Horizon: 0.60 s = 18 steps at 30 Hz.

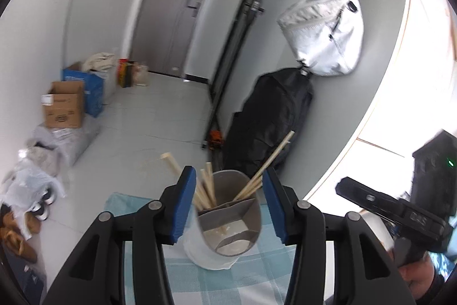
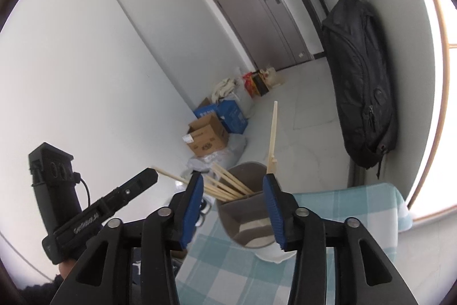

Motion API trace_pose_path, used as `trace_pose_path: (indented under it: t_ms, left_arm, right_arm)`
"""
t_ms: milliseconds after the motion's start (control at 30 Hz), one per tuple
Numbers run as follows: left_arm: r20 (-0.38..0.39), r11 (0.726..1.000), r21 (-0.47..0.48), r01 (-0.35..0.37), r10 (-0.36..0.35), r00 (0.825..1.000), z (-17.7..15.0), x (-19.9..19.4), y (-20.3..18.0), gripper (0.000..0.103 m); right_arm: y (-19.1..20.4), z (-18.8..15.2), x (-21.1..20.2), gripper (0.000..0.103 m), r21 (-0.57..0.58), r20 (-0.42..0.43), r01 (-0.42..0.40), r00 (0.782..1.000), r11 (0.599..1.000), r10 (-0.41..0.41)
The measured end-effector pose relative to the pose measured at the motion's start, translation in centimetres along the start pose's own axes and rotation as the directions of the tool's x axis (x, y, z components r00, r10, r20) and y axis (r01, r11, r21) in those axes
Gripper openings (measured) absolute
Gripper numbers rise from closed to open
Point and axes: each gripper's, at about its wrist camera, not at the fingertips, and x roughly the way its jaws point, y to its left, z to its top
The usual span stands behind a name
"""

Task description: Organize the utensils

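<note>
On a table covered with a blue-and-white checked cloth (image 1: 251, 279) stands a metal utensil holder (image 1: 230, 215), a tall round cup split by inner dividers into compartments, and everything else is placed relative to it. Several pale wooden chopsticks (image 1: 207, 187) lean out of its far-left compartment, fanning towards the left, while a few more (image 1: 268, 163) rise from the far-right compartment and slant up to the right. Seen from the left wrist camera, the left gripper (image 1: 230, 206) is spread apart, its two blue-padded fingers (image 1: 184, 207) standing on either side of the holder without pressing on it; nothing is pinched between them. Seen from the right wrist camera, the right gripper (image 2: 234, 209) is likewise spread, its blue pads flanking the same holder (image 2: 247, 215), with a bundle of chopsticks (image 2: 225, 185) leaning left just beyond the left pad and a single chopstick (image 2: 272, 136) standing nearly upright above the right pad; whether that stick touches the pad cannot be told. Each camera also catches the other hand-held gripper off to the holder's side, gripped by a person's hand (image 1: 417, 273). Beyond the holder lies a pale tiled floor with cardboard boxes (image 1: 64, 105) against a white wall, a grey door (image 1: 177, 10), a black bag (image 1: 268, 116) and a white bag (image 1: 325, 36) hanging above it.
</note>
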Motion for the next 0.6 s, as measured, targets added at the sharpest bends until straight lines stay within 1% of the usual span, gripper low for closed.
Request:
trace_pose_path:
  t_ms: [33,67,100,133,200,267,400,433,467,500,600]
  left_arm:
    - [0.017,1.000,-0.006,-0.027,0.027,0.999,-0.1,-0.7,-0.3,0.060]
    - [0.034,0.999,-0.010,-0.051,0.051,0.998,-0.2,-1.2,-0.4,0.066]
    - [0.052,0.997,-0.014,-0.069,0.070,0.996,-0.3,-1.7,-0.5,0.066]
    - [0.071,0.997,-0.016,-0.078,0.079,0.994,-0.4,-2.3,-0.8,0.066]
    - [0.092,0.992,-0.002,-0.126,0.126,0.988,-0.6,-3.4,-1.7,0.071]
    - [0.103,0.987,0.003,-0.162,0.161,0.981,-0.7,-4.0,-2.5,0.082]
    - [0.130,0.984,0.009,-0.180,0.178,0.976,-1.1,-5.4,-3.4,0.085]
    - [0.133,0.982,0.012,-0.187,0.183,0.974,-1.1,-5.6,-3.6,0.087]
    - [0.134,0.981,0.016,-0.195,0.191,0.972,-1.2,-5.9,-3.8,0.091]
    - [0.139,0.979,0.019,-0.202,0.198,0.970,-1.3,-6.1,-4.1,0.092]
    - [0.163,0.977,0.021,-0.211,0.205,0.965,-1.9,-6.8,-4.4,0.097]
  right_arm:
    - [0.3,-0.1,-0.5,0.049,-0.008,0.012,-0.008,1.000,1.000,0.008]
    - [0.6,-0.3,-1.0,0.053,-0.018,0.025,-0.014,1.000,1.000,0.015]
    - [1.0,-0.5,-1.7,0.059,-0.031,0.047,-0.020,0.999,0.999,0.022]
    - [1.2,-0.7,-2.1,0.063,-0.038,0.059,-0.026,0.998,0.999,0.029]
    - [1.9,-1.2,-3.4,0.075,-0.060,0.104,-0.034,0.994,0.998,0.040]
    - [2.3,-1.6,-4.3,0.082,-0.075,0.128,-0.037,0.991,0.996,0.047]
    - [3.3,-2.4,-5.8,0.091,-0.119,0.170,-0.021,0.985,0.993,0.041]
    - [3.5,-2.7,-6.1,0.093,-0.128,0.182,-0.019,0.982,0.992,0.042]
    - [3.7,-3.0,-6.7,0.096,-0.141,0.201,-0.018,0.979,0.990,0.046]
    - [3.8,-3.2,-7.0,0.100,-0.148,0.212,-0.015,0.976,0.989,0.047]
    - [4.5,-3.9,-8.0,0.103,-0.175,0.245,-0.009,0.968,0.985,0.052]
